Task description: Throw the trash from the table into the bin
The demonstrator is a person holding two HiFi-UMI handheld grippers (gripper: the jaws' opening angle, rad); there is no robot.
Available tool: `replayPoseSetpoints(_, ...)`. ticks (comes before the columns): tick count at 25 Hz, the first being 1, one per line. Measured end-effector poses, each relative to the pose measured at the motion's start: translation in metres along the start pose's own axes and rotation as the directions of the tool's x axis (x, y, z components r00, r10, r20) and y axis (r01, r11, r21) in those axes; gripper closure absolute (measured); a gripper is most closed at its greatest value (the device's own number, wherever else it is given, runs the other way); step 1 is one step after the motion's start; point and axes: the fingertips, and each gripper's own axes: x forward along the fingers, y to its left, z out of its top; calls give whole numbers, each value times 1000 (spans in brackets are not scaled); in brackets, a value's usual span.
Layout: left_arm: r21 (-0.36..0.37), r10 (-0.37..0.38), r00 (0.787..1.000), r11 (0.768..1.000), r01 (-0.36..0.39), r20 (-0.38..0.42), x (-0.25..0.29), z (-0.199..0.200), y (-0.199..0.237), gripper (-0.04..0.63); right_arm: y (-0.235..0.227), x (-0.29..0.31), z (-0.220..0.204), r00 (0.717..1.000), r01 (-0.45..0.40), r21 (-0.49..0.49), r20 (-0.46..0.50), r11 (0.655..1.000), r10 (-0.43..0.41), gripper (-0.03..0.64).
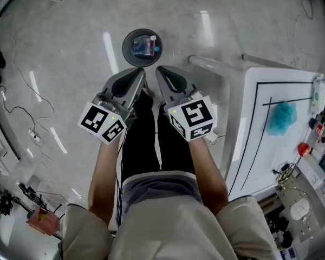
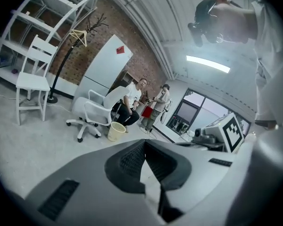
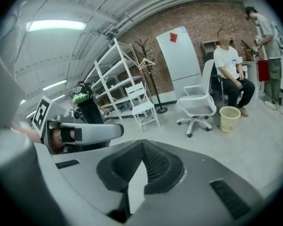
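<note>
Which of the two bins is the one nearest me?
The dark round bin on the floor just ahead of you, with blue and pink trash inside. The pale yellow basket stands far off beside a seated person.

floor: glossy, smooth | table: smooth, matt white

Dark bin w/ blue trash, teal wad, white table.
</note>
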Motion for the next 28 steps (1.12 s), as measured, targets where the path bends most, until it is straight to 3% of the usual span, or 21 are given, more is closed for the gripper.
replayPoseSetpoints(9, 85, -67, 997, 994, 63, 49, -19, 71, -72, 589, 38, -80, 96, 987, 14, -65, 161, 998, -4, 597)
replayPoseSetpoints(19, 135, -184, 979, 976, 172, 82, -30, 122, -164, 589, 56, -175, 147, 962, 106, -94, 263, 990, -78, 597)
replayPoseSetpoints(24, 171, -238, 967, 960, 220, 91, -46, 144, -205, 589, 76, -220, 168, 932, 166, -102, 340, 981, -122, 597)
replayPoseSetpoints(28, 247, -309, 948, 927, 283, 73, -48, 157, -239, 589, 86, -254, 183, 890, 239, -95, 420, 966, -179, 597)
